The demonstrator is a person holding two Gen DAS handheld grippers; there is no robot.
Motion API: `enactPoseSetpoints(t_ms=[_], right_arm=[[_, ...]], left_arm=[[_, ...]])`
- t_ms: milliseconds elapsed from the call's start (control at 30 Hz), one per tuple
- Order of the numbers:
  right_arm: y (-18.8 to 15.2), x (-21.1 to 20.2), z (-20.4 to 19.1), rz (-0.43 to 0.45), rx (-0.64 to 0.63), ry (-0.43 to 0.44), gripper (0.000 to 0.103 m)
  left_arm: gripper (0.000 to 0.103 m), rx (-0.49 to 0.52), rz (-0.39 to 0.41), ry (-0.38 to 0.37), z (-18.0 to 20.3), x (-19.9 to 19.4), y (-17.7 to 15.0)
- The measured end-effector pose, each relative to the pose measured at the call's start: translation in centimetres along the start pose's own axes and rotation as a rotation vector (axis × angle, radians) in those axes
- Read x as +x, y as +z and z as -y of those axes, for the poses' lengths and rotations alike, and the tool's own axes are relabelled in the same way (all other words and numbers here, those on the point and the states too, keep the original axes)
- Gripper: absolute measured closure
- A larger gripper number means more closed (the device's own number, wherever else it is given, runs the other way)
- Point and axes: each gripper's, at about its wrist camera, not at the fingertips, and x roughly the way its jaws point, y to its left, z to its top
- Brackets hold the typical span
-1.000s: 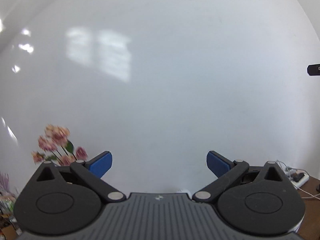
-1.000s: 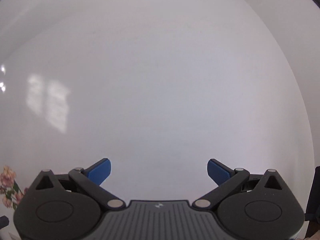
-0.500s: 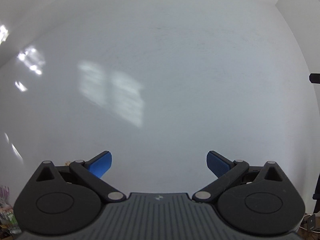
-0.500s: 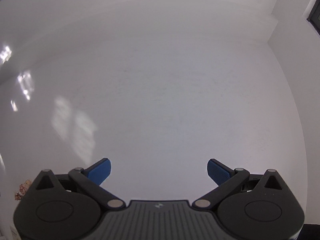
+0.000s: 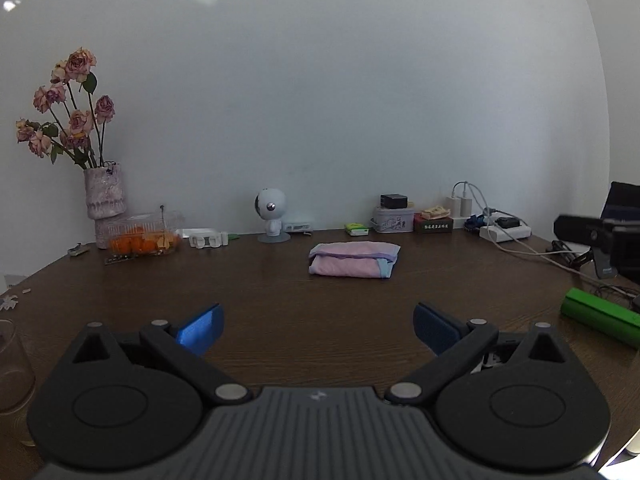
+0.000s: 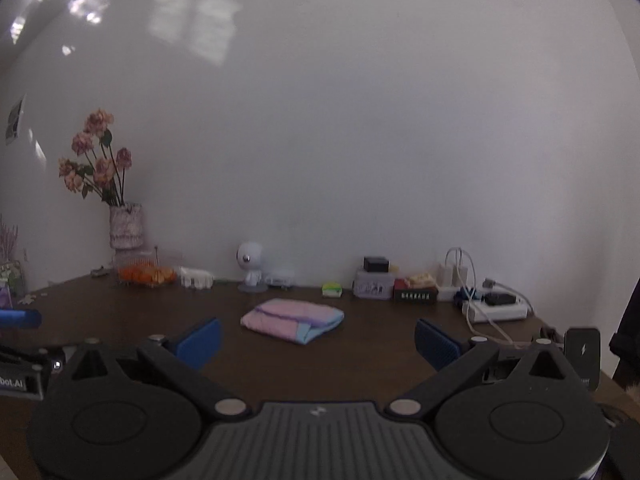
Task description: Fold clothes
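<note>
A pink garment [image 5: 354,259] lies on the dark wooden table [image 5: 280,312] as a compact rectangular bundle, with a pale blue band along its right end and a purplish edge across the top. It sits toward the far middle of the table, in front of the small white robot figurine [image 5: 271,215] and the row of boxes by the wall. By the look of it the folding of this piece is done (layers stacked, edges roughly square, nothing trailing loose). No other clothes show in either view, so I cannot tell whether more remain.

The left gripper [image 5: 316,330] has its jaws spread wide with nothing between the blue pads, and is held near the table's front edge, well apart from the bundle. The right gripper [image 6: 316,338] is likewise wide apart and empty, also clear of the cloth. What may be left is at most a final tidy or setting the bundle aside.

A vase of dried roses [image 5: 102,184] stands at the far left, a power strip [image 5: 505,233] at the far right.
</note>
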Motion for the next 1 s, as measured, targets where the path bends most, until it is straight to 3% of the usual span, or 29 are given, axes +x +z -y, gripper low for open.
enactPoseSetpoints(t_ms=[100, 233, 333, 533, 867, 1000], right_arm=[[-5.0, 3.1, -1.0, -0.12, -0.027, -0.053, 0.0], [-7.5, 5.2, -1.6, -0.189, 0.006, -0.056, 0.0], [-7.2, 7.4, -2.0, -0.266, -0.024, -0.079, 0.0], [-7.1, 10.4, -0.4, -0.374, 0.095, -0.057, 0.0], [-5.9, 12.4, -0.3, -0.368, 0.046, -0.062, 0.0], [-4.5, 14.0, 0.5, -0.346, 0.029, -0.057, 0.0]], left_arm=[[0.0, -0.02, -0.099, 0.018, 0.3, 3.2, -1.4], [0.0, -0.055, -0.198, 0.037, -0.1, 6.7, -2.7], [0.0, -0.123, -0.264, 0.0, -0.7, 8.1, -3.1], [0.0, -0.073, -0.319, 0.0, -0.3, 9.8, -3.3], [0.0, -0.062, -0.378, -0.032, -0.5, 13.1, -2.5], [0.0, 0.008, -0.346, -0.042, -0.3, 15.2, -1.0]])
